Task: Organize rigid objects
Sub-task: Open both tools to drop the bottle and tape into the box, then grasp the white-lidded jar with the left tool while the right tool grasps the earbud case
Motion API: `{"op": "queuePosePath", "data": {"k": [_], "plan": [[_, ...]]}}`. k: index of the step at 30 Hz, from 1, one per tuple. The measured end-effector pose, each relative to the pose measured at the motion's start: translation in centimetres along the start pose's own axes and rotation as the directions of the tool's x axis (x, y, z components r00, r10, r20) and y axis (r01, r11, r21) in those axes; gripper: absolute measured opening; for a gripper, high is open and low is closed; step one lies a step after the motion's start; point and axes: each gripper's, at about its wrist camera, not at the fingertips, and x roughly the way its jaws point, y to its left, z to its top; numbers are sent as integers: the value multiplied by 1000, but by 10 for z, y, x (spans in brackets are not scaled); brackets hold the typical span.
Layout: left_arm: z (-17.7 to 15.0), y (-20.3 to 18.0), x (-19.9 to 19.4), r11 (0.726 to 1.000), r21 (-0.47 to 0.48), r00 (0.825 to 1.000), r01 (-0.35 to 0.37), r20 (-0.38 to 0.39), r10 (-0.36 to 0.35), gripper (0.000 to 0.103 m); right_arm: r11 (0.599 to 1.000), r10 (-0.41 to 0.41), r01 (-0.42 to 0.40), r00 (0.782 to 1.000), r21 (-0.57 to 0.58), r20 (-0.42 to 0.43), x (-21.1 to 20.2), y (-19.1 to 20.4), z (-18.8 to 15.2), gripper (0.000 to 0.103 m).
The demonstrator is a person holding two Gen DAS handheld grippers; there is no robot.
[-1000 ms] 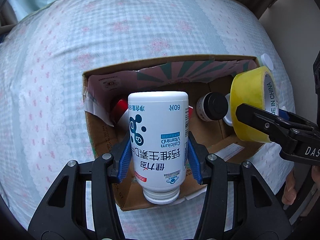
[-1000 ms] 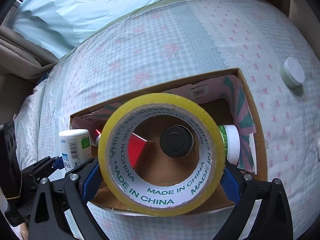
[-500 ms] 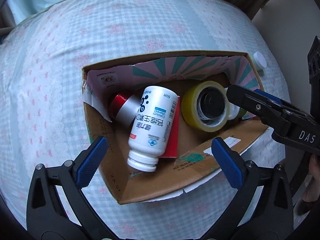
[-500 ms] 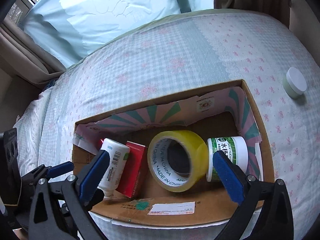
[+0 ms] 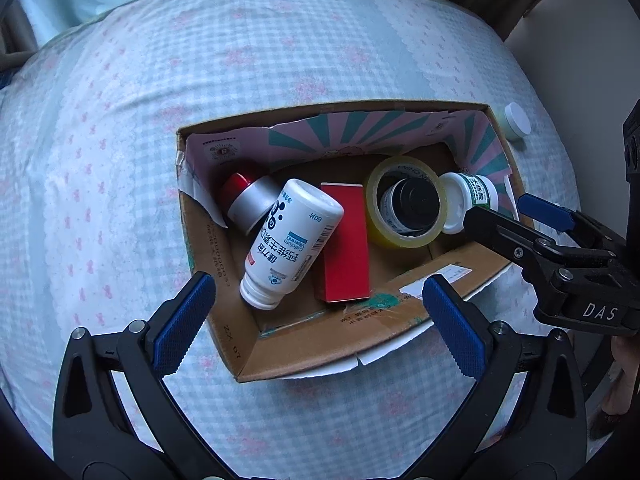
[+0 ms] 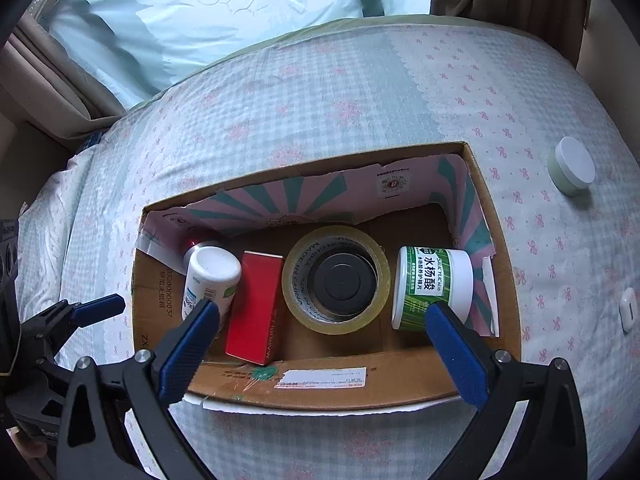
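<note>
An open cardboard box (image 5: 280, 354) (image 6: 360, 390) lies on the bed. Inside lie a white vitamin bottle (image 5: 290, 242) (image 6: 210, 280), a red box (image 5: 344, 242) (image 6: 254, 306), a silver can with a red cap (image 5: 250, 200), a yellow tape roll (image 5: 404, 202) (image 6: 336, 278) around a black-lidded jar (image 6: 344, 282), and a green-labelled white jar (image 5: 472, 196) (image 6: 432, 286). My left gripper (image 5: 316, 316) is open and empty above the box's near edge. My right gripper (image 6: 320, 344) is open and empty above the near wall; it also shows in the left wrist view (image 5: 516, 220).
The box sits on a checked bedsheet with pink bows (image 6: 320, 100). A white-lidded small jar (image 6: 572, 170) (image 5: 516, 120) and a small white item (image 6: 628, 310) lie on the sheet right of the box. A pale pillow (image 6: 220, 8) is behind.
Both grippers opened and pulled back. The vitamin bottle dropped from my left gripper into the box; the tape roll dropped from my right gripper around the black-lidded jar.
</note>
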Motion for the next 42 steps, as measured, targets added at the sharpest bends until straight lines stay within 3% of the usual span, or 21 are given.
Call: {"op": "queuePosePath", "data": {"k": [9, 14, 22, 27, 33, 42], "plan": [[-2, -10, -36, 999, 15, 998, -47, 39, 47, 103, 999, -15, 15, 1000, -45, -2, -36, 10, 2, 103], [-7, -20, -76, 993, 39, 987, -114, 116, 108, 103, 997, -65, 66, 997, -39, 29, -78, 13, 4, 103], [5, -54, -113, 992, 58, 982, -116, 157, 105, 103, 993, -118, 118, 989, -4, 88, -147, -8, 10, 103], [24, -99, -123, 983, 126, 976, -133, 191, 107, 103, 987, -158, 154, 981, 45, 109, -179, -42, 8, 103], [56, -166, -117, 968, 207, 971, -144, 220, 98, 103, 955, -264, 244, 958, 169, 108, -200, -107, -8, 103], [115, -275, -27, 920, 382, 990, -90, 135, 40, 103, 848, -350, 310, 936, 431, 16, -171, -228, -38, 103]]}}
